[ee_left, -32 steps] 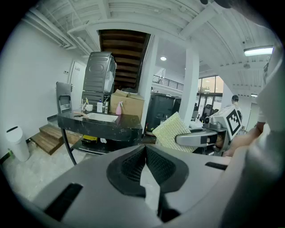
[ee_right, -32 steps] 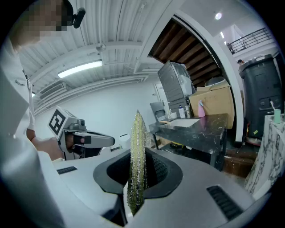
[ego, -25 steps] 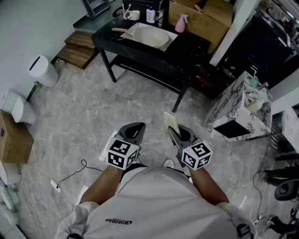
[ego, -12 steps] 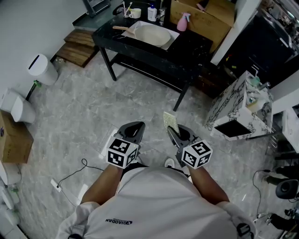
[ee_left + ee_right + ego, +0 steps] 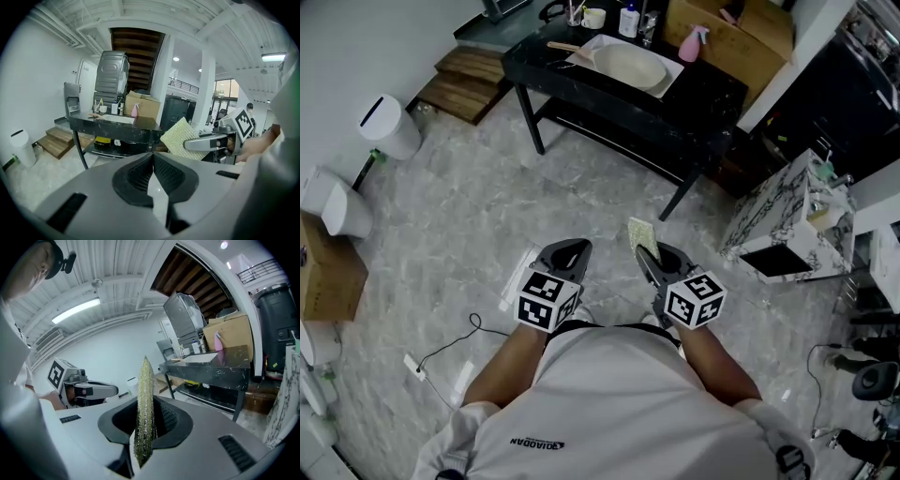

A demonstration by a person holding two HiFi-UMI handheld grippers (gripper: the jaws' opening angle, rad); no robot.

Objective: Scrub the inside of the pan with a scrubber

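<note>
The pale pan (image 5: 630, 67) with a wooden handle rests on a black table (image 5: 712, 92) at the far end of the room, well away from both grippers. A yellow-green scrubber (image 5: 641, 235) stands on edge in my right gripper (image 5: 646, 253), which is shut on it; the right gripper view shows the scrubber (image 5: 145, 408) upright between the pads. My left gripper (image 5: 571, 247) is held level beside it, shut and empty, its jaws (image 5: 153, 155) meeting. In the left gripper view the scrubber (image 5: 179, 137) shows at the right, and the table (image 5: 112, 123) lies ahead.
Bottles, a cup and a pink spray bottle (image 5: 691, 43) stand at the table's back, with cardboard boxes (image 5: 733, 37) behind. Wooden steps (image 5: 467, 89) and a white bin (image 5: 389, 126) are at the left. A marble-patterned cabinet (image 5: 789, 214) is at the right. A cable (image 5: 441, 352) trails on the floor.
The table and room have shifted a little in the head view as the person moves. Both grippers keep their pose, the scrubber still gripped in the right one.
</note>
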